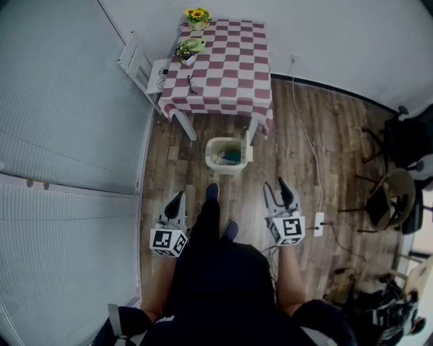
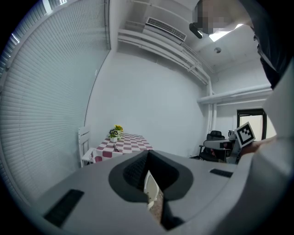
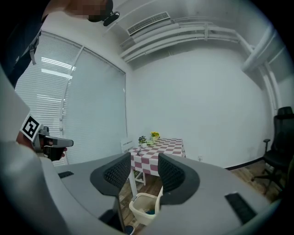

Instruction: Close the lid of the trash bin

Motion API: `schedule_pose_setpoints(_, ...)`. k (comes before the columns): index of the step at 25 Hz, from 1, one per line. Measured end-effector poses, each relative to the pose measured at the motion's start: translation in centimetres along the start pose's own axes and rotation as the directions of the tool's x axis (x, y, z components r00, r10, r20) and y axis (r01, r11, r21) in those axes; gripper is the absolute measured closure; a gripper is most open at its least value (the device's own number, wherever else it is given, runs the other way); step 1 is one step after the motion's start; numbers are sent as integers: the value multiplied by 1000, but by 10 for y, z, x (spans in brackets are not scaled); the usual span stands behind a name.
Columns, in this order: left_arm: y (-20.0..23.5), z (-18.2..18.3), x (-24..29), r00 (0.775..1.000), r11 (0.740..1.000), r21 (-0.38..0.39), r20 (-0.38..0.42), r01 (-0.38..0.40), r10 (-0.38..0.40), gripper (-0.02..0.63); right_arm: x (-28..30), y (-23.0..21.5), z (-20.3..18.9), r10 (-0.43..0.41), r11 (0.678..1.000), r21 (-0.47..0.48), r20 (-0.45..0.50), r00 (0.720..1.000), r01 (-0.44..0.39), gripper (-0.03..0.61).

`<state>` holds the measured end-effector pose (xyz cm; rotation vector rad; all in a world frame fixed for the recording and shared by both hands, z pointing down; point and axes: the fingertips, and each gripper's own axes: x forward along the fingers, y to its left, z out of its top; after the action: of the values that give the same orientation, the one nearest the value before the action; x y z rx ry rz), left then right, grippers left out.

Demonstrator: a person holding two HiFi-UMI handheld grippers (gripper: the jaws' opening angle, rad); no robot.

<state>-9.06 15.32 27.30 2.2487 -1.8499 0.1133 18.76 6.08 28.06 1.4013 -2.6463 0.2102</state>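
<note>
Trash bin (image 1: 226, 155) sits on the wood floor (image 1: 304, 135) just in front of the table (image 1: 223, 67), by its R front leg. It's cream-coloured w/ the lid up and open, standing upright at the bin's R side, and something teal shows inside. The person stands facing it, feet pointing at the bin, which is well apart from both tools. L hand-held gripper (image 1: 179, 197) is held low by the L leg. Its jaws are together at the tips w/ nothing gripped, and only a thin slit shows a bit of the bin beyond in the left gripper view. R hand-held gripper (image 1: 276, 187) is by the R leg w/ jaws clearly apart, approx. mid-open and empty. In the right gripper view the bin (image 3: 146, 207) & table leg show through the gap, far off and not touched. The table has a red/white check cloth. A sunflower pot (image 1: 197, 16) is at the far edge and a small plant (image 1: 184, 54) at the L edge. A white chair (image 1: 139, 67) stands at the table's L side, against the blinds. A black office chair (image 1: 406, 138) is off to the R, w/ a cable and power strip (image 1: 318, 223) on the floor near the R hand-held gripper.
</note>
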Motion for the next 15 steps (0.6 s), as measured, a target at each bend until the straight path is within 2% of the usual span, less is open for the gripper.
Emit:
schedule_pose_setpoints(3, 6, 1, 14, 1000, 1000, 4, 5, 12, -12, 606, 14, 2, -6, 17, 1000, 14, -14, 1000, -17, 362)
schedule_pose_setpoints(9, 29, 9, 60, 1000, 1000, 24, 14, 18, -18, 606, 56, -1, -15, 17, 1000, -18, -50, 999, -18, 343)
schedule_pose_setpoints(15, 59, -1, 118, 999, 999, 24, 10, 40, -40, 607, 112, -16, -48, -7, 1000, 2, -116, 993, 8, 339)
